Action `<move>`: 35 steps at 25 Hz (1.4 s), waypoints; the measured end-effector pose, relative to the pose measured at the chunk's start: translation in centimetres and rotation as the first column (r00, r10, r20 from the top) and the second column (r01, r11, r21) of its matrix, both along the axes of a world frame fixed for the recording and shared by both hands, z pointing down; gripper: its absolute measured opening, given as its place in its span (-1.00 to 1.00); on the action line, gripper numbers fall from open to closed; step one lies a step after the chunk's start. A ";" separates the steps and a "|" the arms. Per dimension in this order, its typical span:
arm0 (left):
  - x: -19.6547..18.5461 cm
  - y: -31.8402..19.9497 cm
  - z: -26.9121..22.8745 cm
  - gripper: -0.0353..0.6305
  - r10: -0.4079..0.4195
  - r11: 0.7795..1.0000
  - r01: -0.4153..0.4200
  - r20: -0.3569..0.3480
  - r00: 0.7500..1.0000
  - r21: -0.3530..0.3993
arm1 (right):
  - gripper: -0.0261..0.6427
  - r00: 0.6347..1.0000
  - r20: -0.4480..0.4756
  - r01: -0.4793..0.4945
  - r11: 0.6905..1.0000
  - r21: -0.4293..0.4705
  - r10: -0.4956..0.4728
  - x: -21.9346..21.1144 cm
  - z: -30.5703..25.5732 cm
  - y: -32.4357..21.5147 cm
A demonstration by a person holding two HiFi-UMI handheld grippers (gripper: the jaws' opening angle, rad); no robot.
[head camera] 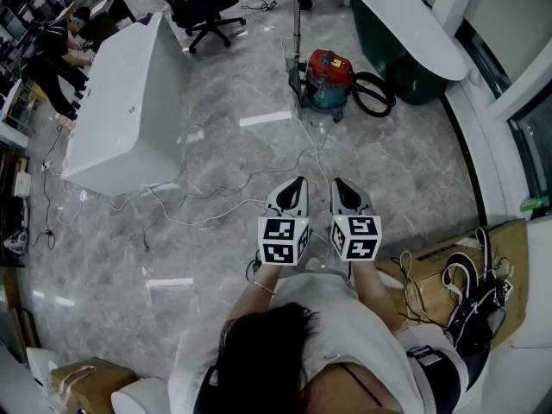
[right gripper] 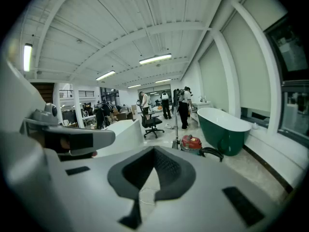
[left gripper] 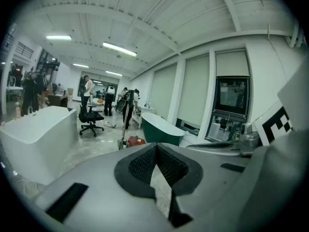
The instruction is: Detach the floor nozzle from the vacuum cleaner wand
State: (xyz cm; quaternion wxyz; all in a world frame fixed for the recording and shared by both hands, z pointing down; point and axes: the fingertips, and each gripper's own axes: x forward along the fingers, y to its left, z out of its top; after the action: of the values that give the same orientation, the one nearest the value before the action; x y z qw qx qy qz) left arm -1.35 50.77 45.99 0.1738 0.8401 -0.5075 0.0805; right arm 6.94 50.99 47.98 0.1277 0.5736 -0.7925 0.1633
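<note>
Vacuum cleaner (head camera: 330,80) well apart | wand (head camera: 297,40) upright, nozzle (head camera: 295,84) apparently attached | left gripper (head camera: 297,182), right gripper (head camera: 338,183) pressed together, empty | detaching unstarted

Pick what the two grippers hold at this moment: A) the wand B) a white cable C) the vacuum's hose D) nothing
D: the left gripper and right gripper are both shut and empty, well short of the red vacuum cleaner.

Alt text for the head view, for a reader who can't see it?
The left gripper and right gripper are shut, empty, side by side over a grey floor, pointing toward a red vacuum farther off with its wand upright. A white tub stands at left, a green tub at upper right.
</note>
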 end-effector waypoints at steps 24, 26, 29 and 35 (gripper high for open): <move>-4.4 -5.9 1.3 -0.88 0.062 0.998 -0.062 -0.016 0.998 -0.030 | -0.88 1.000 0.007 -0.022 0.999 -0.033 0.022 -5.7 1.1 -5.6; -4.8 -6.5 1.6 -0.88 0.067 0.997 -0.068 -0.020 0.998 -0.037 | -0.88 1.000 0.005 -0.018 0.999 -0.028 0.018 -6.3 1.1 -6.3; -5.7 -7.6 1.6 -0.88 0.084 0.996 -0.084 -0.020 0.996 -0.038 | -0.88 0.999 -0.001 -0.041 0.999 -0.013 0.041 -7.1 0.8 -7.4; -7.5 -9.3 1.8 -0.88 0.100 0.994 -0.101 -0.023 0.995 -0.039 | -0.88 0.998 0.008 -0.064 0.998 -0.009 0.065 -9.2 0.9 -8.8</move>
State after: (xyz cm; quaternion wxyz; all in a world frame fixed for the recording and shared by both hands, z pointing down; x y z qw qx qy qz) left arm -8.89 41.45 47.79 0.1915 0.8618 -0.4609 0.0906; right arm -2.21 42.21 48.86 0.1215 0.5976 -0.7734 0.1735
